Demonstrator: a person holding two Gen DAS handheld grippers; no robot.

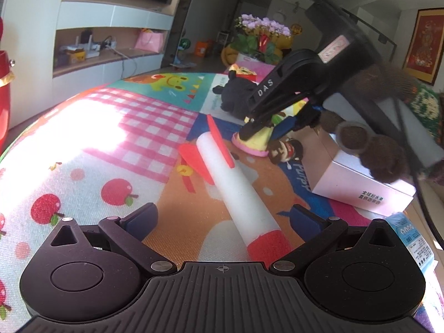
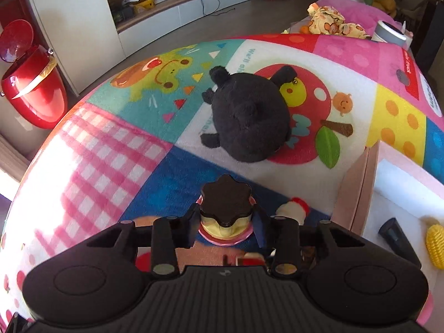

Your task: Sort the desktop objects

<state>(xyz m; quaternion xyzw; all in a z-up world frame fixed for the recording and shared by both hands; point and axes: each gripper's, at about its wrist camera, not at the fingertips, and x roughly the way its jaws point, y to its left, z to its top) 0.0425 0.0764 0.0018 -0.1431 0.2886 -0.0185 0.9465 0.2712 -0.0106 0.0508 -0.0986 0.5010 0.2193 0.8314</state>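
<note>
On my left, my left tongs stood apart around the foam rocket, its pads not touching it; the rocket was a white tube with red fins and a red tip, lying on the patterned play mat. My right tongs were clamped on the toy pudding, pale yellow with a dark scalloped top and a pink base, just above the mat. Beyond it lay a black plush toy, and furthest right the pink box.
</note>
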